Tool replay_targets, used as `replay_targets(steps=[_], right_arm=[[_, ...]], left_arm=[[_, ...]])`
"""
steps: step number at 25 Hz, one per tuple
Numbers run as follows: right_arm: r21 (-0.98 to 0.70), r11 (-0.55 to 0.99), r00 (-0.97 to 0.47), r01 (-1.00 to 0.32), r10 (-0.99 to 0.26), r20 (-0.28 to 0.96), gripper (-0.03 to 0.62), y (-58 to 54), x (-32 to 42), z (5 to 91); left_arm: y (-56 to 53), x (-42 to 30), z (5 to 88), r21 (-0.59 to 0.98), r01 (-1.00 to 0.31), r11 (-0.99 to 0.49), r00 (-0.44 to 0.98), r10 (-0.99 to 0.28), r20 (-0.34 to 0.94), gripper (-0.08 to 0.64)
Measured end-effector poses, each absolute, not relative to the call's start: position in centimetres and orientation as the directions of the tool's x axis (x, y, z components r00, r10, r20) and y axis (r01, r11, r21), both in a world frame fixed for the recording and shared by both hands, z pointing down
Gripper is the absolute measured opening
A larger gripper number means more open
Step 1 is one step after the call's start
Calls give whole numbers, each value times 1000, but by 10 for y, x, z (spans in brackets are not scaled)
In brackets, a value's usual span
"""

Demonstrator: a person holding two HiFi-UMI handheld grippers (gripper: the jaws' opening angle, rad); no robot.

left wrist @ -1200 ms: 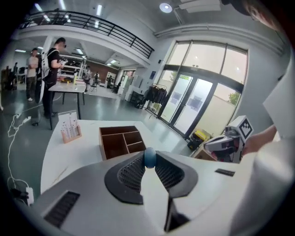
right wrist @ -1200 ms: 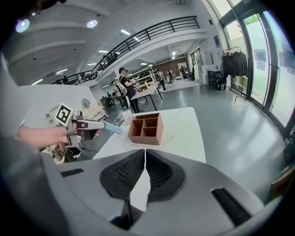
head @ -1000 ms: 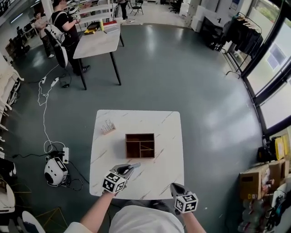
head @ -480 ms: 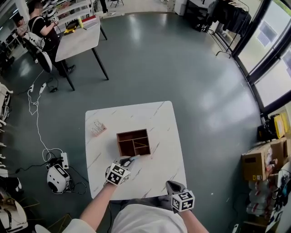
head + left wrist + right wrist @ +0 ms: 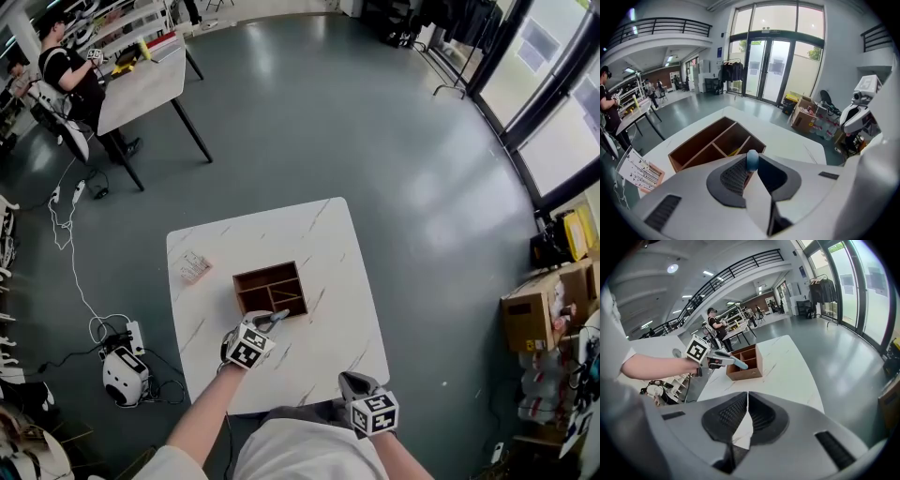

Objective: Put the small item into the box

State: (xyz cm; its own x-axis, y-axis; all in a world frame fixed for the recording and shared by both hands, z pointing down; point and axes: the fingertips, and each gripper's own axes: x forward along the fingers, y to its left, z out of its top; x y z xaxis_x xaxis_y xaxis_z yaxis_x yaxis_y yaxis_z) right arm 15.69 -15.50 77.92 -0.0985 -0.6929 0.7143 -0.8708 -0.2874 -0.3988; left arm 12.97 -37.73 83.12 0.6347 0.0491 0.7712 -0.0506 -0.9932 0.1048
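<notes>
Blue item [image 5: 752,160] pinched at left gripper [image 5: 274,320] tips, near box [image 5: 265,271] rim; hold seemingly shallow, could drop outside. Right gripper [image 5: 746,400] pressed together, empty.

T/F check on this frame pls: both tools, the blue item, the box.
1. The left tool is shut on a small blue item. True.
2. The blue item lies inside the box. False: it is gripped between the left tool's jaws, at the box's near edge.
3. The right tool grips a second item. False: its jaws are together with nothing between them.
4. The box is split into several compartments. True.
5. The box stands on the floor. False: it stands on the white table, apart from a small card stand on that table.
</notes>
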Motion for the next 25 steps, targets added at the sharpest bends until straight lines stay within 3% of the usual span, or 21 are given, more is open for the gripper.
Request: replay_targets(steps=[12,25], right_arm=[[-415,-336,-95,-845,-671,735,28,-134,153,792],[-402,-346,-95,-848,-647,757,28,-118,149,797]], left_arm=[[-363,139,865,-130,151,-980,511,-36,859,72],[-363,144,884,-168,206,-964,465,-55,884,72]])
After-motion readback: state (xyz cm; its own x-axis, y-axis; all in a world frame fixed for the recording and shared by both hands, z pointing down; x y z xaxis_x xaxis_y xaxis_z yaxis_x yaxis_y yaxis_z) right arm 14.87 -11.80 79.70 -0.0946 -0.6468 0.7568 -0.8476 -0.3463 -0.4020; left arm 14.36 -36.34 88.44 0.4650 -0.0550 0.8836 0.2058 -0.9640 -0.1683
